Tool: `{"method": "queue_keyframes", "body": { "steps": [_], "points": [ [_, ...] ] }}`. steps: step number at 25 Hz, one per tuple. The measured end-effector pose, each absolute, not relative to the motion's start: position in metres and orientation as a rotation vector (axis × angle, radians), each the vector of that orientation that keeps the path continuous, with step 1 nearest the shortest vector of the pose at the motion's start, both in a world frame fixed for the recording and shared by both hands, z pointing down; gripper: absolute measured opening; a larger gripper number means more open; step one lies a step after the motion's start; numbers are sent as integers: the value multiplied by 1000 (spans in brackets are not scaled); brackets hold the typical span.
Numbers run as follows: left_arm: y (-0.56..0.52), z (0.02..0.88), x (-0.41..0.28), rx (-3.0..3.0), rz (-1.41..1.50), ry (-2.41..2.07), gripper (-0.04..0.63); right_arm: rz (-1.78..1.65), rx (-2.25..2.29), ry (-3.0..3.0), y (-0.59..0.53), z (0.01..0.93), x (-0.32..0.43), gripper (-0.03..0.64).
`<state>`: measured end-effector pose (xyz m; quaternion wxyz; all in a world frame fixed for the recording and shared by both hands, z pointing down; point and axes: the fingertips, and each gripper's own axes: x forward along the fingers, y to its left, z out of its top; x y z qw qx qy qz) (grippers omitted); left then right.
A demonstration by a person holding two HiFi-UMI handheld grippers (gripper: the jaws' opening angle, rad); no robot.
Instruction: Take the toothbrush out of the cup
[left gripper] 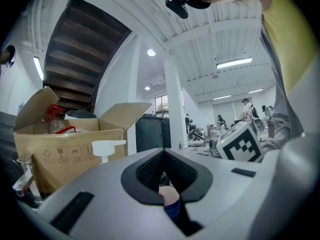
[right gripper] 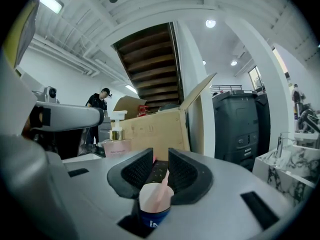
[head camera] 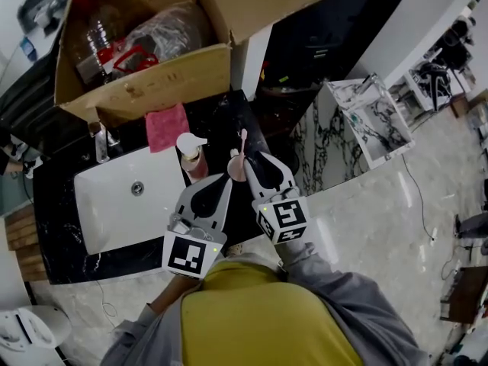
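A cup [head camera: 237,168] with a pale rim and a blue base stands on the black counter [head camera: 229,120], right of the sink. A pink toothbrush [head camera: 243,139] sticks up out of it. My right gripper [head camera: 252,158] is at the cup's right side and stands open. In the right gripper view the cup [right gripper: 156,204] sits low between the jaws of that gripper [right gripper: 160,159], and the toothbrush [right gripper: 163,184] rises into the gap without touching the pads. My left gripper [head camera: 226,178], just short of the cup, is shut and empty. Its view shows the gripper's tips [left gripper: 164,153] meeting and the cup [left gripper: 170,200] below them.
A white sink [head camera: 133,197] with a faucet [head camera: 101,143] lies left of the cup. A pump soap bottle [head camera: 191,155] stands close by, a pink cloth [head camera: 166,126] behind it. A large open cardboard box [head camera: 152,67] fills the back. A marble shelf [head camera: 374,120] stands at the right.
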<state>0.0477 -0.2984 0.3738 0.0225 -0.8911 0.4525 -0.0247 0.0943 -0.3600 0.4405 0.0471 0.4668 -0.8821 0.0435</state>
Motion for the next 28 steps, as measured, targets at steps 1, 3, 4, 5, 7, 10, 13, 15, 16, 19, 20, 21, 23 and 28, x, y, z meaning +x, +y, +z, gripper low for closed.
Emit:
{"method": "queue_keyframes", "body": {
  "steps": [1,3,4,5,7,10,13,15,16,19,20,21,23,28],
  "points": [
    [-301,375,48,-2769,-81,1397,0,147,1419,-2680,-365,444,94,109],
    [-306,378,47,-2785,-98,1383,0,191,1402,-2658,-373,454,92,109],
    [-307,380,47,-2792,-113,1378,0,219,1388,-2646,-376,460,92,109],
    [-309,383,46,-2795,-135,1373,0,248,1371,-2634,-380,466,91,109],
    [-313,390,45,-2784,-197,1360,0,299,1339,-2609,-386,476,89,114],
    [-317,402,47,-2805,-269,1354,0,378,1302,-2575,-394,490,87,115],
    [-320,411,48,-2840,-300,1348,0,472,1253,-2551,-399,502,83,115],
    [-322,413,48,-2848,-308,1343,0,507,1226,-2541,-402,506,81,117],
    [-323,414,48,-2851,-309,1342,0,513,1219,-2538,-404,507,79,117],
    [-326,415,47,-2856,-311,1347,0,527,1205,-2539,-409,507,76,113],
    [-327,416,47,-2858,-311,1349,0,532,1201,-2538,-411,508,75,102],
    [-328,416,47,-2859,-310,1351,0,536,1200,-2535,-412,508,75,87],
    [-329,416,46,-2861,-307,1352,0,542,1204,-2527,-414,508,76,48],
    [-330,416,44,-2862,-304,1350,0,596,1223,-2552,-415,500,80,23]
  ]
}}
